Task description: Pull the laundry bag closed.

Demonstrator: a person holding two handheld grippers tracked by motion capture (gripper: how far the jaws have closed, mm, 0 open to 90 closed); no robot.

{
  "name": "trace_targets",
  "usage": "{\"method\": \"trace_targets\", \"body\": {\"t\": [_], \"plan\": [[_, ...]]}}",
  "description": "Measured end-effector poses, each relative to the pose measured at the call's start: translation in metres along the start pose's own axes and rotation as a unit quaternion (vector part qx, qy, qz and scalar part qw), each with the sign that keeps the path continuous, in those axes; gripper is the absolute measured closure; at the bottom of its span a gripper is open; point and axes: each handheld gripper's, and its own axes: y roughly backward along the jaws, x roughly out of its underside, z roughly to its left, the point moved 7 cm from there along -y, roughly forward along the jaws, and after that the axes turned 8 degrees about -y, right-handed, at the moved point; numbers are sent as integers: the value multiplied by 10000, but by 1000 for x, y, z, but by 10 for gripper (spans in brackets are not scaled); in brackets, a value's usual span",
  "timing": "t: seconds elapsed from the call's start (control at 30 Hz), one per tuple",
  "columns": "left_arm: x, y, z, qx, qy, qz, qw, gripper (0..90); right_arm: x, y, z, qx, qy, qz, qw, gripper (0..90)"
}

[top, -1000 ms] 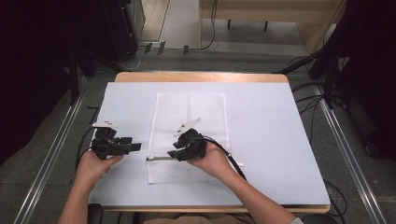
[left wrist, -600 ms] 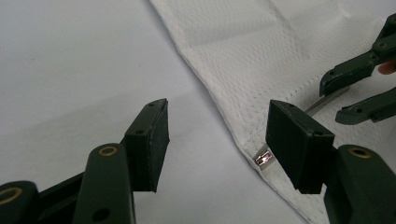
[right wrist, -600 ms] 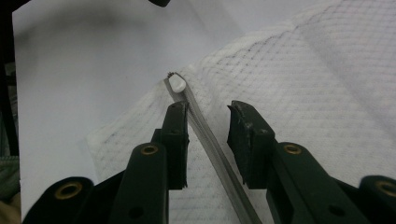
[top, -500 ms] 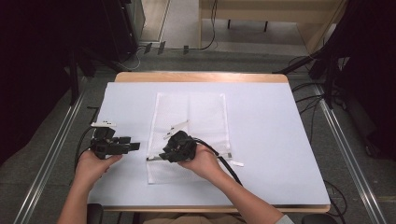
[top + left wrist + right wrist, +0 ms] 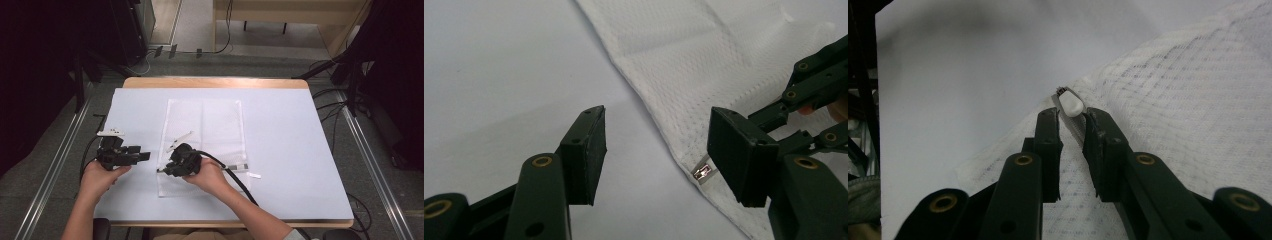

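Lying flat on the white-covered desk [image 5: 300,150], a white mesh zipper bag [image 5: 205,135] stretches away from the person, its near left corner between the two tools. The zipper's white pull tab [image 5: 1070,104] sits at that corner, just past the tips of the right tongs [image 5: 1071,125], which have just been closing and now stand narrow astride the zipper track, the tab at their tips; whether the pads already press on it cannot be told. From the high view the right tongs [image 5: 167,167] point left along the bag's near edge, probably so the pull can be drawn along the track. The left tongs [image 5: 142,156] wait just beside the bag's left edge, jaws wide and empty. In the left gripper view they [image 5: 654,150] frame the corner, where a small metal zipper end [image 5: 701,172] glints, well placed, it seems, to pin the fabric while the other hand works the slider. A small white strip [image 5: 254,175] lies on the desk to the right of the bag, apart from the work.
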Motion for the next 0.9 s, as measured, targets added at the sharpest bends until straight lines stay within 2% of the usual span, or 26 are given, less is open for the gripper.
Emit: {"method": "trace_targets", "body": {"t": [0.13,0.27,0.37,0.6,0.63,0.8,0.9], "plan": [[0,1,0,-6,-26,-34,10000,420,3,-6,-3,-65,4,118,9999,766],[0,2,1,-16,-36,-34,10000,427,1,-11,-3,-70,54,67,9999,766],[0,2,2,-24,-6,-45,10000,427,0,-14,0,-88,5,107,9999,775],[1,2,2,-16,1,-43,10000,428,-6,-22,4,-8,107,77,9999,815],[1,2,2,-11,0,-47,10000,428,-6,-23,6,-9,53,96,9999,817],[2,2,3,39,37,-14,10000,427,-9,-27,6,35,99,115,9999,857],[2,1,3,57,21,-2,10000,427,-9,-27,4,-44,53,149,9999,875]]}}
